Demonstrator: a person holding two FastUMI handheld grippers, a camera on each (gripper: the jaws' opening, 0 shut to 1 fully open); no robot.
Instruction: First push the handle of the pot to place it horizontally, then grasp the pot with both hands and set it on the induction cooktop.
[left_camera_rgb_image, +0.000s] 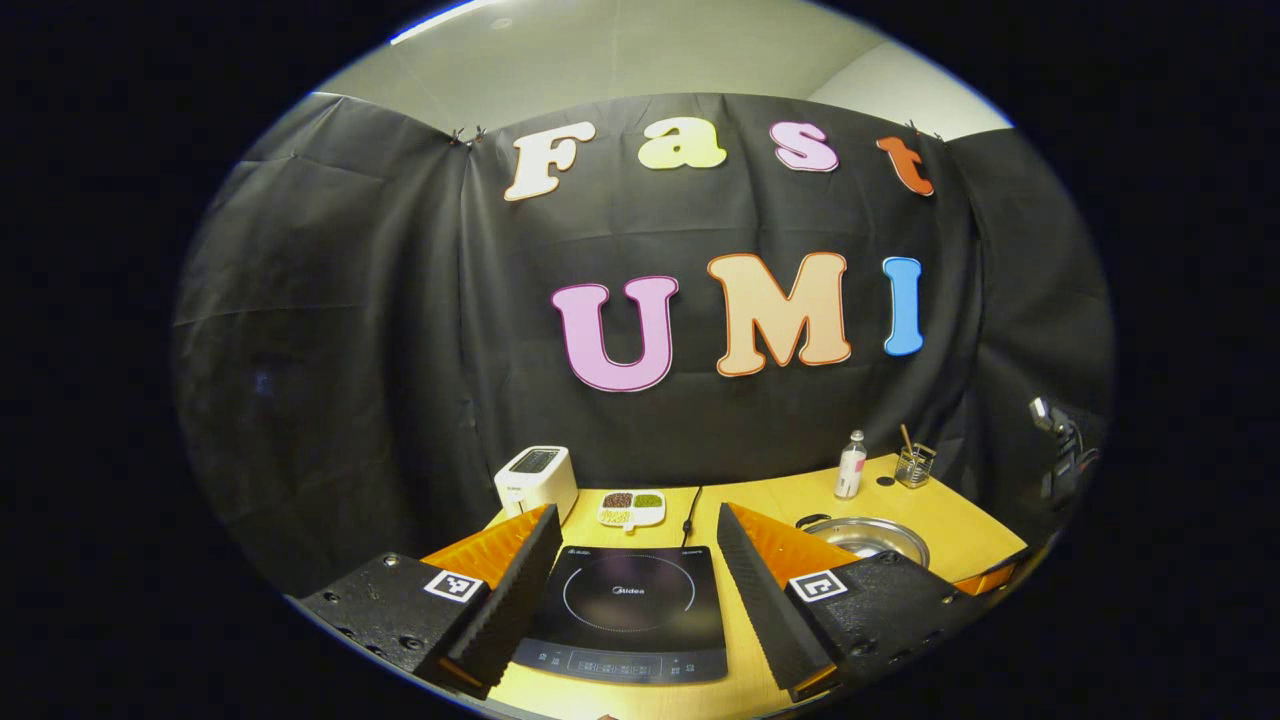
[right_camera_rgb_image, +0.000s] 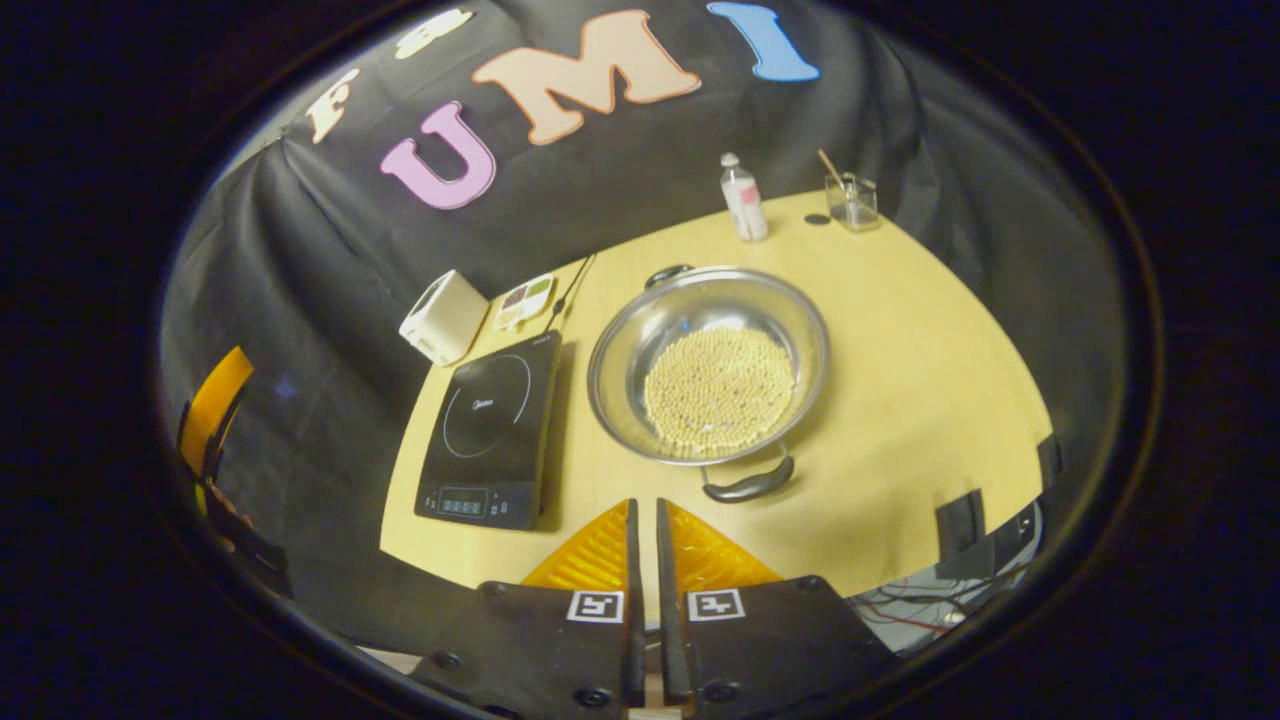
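1. left tongs (left_camera_rgb_image: 635, 580) are spread wide with nothing between them; they hang above the near edge of the desk (left_camera_rgb_image: 960, 525), framing the cooktop (left_camera_rgb_image: 628, 612)
2. right tongs (right_camera_rgb_image: 646, 545) are pretty much closed, just a thin slit between the two orange fingers, gripping nothing; they sit over the near desk edge, aimed at the pot
3. pot (right_camera_rgb_image: 708, 365) is on the desk just right of the cooktop, not on it; it's a shiny steel one with a layer of pale beans (right_camera_rgb_image: 718, 388) inside; one black handle (right_camera_rgb_image: 748, 485) points toward the right tongs, the other at the far rim
4. further back: white toaster (right_camera_rgb_image: 443, 316), small snack dish (right_camera_rgb_image: 524, 298), a bottle (right_camera_rgb_image: 743, 198), a glass cup (right_camera_rgb_image: 852, 200) holding a stick
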